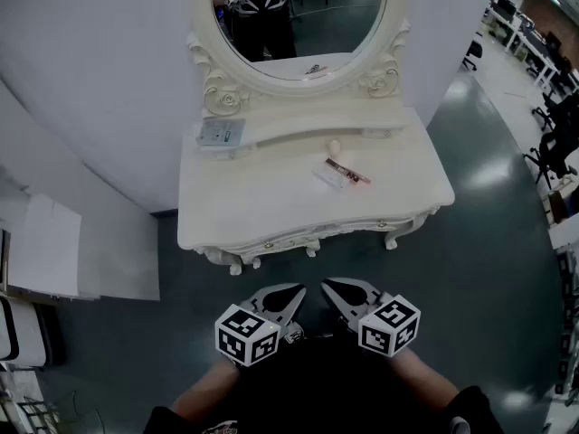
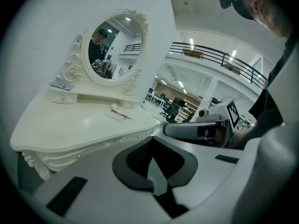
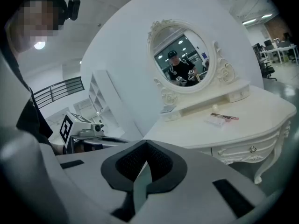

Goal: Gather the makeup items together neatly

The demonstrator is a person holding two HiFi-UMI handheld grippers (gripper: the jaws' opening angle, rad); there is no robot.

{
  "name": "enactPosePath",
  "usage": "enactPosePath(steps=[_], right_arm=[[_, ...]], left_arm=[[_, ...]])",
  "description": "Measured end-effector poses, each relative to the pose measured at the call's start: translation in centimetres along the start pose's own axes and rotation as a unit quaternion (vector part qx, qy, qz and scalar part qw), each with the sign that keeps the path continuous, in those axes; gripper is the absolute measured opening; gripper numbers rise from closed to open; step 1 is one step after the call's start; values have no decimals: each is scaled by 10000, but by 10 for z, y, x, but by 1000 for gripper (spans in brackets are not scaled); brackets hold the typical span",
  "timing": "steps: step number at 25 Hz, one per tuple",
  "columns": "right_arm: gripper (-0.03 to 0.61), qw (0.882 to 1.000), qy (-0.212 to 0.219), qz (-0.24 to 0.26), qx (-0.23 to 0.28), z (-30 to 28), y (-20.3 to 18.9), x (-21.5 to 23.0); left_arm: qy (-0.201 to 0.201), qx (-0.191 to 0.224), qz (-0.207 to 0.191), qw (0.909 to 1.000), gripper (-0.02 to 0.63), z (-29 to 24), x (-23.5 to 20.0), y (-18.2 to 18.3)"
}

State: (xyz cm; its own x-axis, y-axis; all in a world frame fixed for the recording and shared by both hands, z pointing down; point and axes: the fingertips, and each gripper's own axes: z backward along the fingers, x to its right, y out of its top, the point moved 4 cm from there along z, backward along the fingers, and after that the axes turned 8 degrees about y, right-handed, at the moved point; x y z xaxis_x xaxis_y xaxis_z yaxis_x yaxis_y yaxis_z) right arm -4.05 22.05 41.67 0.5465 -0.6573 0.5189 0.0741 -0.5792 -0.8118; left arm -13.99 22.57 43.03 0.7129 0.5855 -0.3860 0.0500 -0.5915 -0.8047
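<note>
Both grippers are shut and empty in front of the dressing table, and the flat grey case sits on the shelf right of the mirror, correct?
No: the head view shows the flat grey case on the shelf left of the mirror. Otherwise right: left gripper and right gripper are shut and empty, before the dressing table.

Makeup items (image 1: 346, 172) lie scattered on the white dressing table (image 1: 262, 211).

Recording cream-white over the dressing table (image 1: 271, 211) and its carved mirror frame (image 1: 217, 89); seeing glossy dark grey-green on the floor (image 1: 479, 269); noting a pale blue-grey palette (image 1: 220, 133), a white box (image 1: 327, 177) and a slim reddish-brown stick (image 1: 351, 172); logging black-and-white square markers on the grey-bodied, black-padded left gripper (image 1: 298, 288) and right gripper (image 1: 327, 285).
</note>
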Motion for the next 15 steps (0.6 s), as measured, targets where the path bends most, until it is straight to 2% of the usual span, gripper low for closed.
enactPosePath(steps=[15], right_arm=[[29,10000,36,-4,47,3,4,4]], left_arm=[[-53,-15,96,9999,9,-7,1,2]])
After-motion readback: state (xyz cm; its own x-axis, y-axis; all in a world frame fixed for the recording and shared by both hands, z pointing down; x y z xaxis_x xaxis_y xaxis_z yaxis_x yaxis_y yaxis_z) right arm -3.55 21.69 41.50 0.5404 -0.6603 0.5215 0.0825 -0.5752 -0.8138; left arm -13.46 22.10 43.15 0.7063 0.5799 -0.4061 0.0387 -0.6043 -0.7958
